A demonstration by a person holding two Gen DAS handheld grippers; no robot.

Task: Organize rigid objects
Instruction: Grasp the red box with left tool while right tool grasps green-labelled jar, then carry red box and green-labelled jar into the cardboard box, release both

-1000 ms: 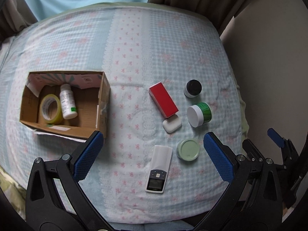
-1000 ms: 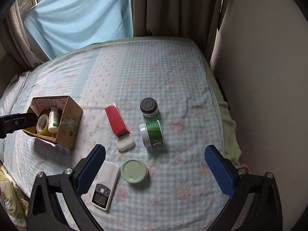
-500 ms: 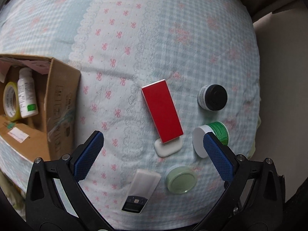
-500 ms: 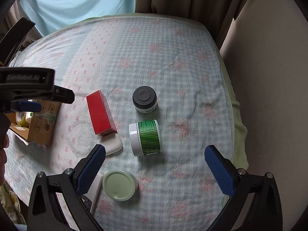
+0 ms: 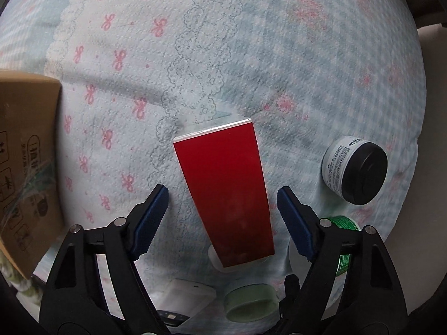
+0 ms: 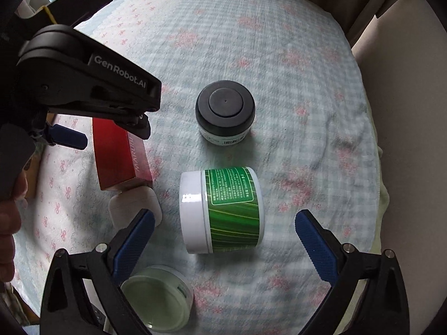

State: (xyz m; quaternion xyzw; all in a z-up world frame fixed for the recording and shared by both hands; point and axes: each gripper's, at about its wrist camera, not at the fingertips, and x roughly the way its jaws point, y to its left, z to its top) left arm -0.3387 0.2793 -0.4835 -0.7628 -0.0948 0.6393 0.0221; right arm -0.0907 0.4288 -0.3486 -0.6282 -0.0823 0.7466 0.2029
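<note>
1. Cardboard box (image 5: 28,167) at far left of the red box (image 5: 226,192), on the patterned bedspread (image 5: 251,55).
2. Left gripper (image 5: 223,220) pointing steeply down over the red box, blue pads (image 5: 151,220) either side of it, not yet touching; jaws closing, with the red box between them and a gap on each side.
3. Red box flat on the bedspread, long side running away from the camera, near end overlapping a small white case (image 6: 134,209).
4. White remote (image 5: 190,298) and pale green round tin (image 5: 248,301) nearer the camera than the red box, partly hidden by the gripper frame.
5. Black-lidded jar (image 6: 225,111) upright, well right of the red box.
6. Green-labelled jar (image 6: 223,212) on its side, right of the red box and just beside the white case, white lid facing left.
7. Right gripper (image 6: 225,240) poised above the green-labelled jar, jaws wide and just starting to close; the jar between the fingers (image 6: 315,243), clear of both.
8. A hand (image 6: 8,223) at the left edge of the right wrist view, on the left gripper's handle.
</note>
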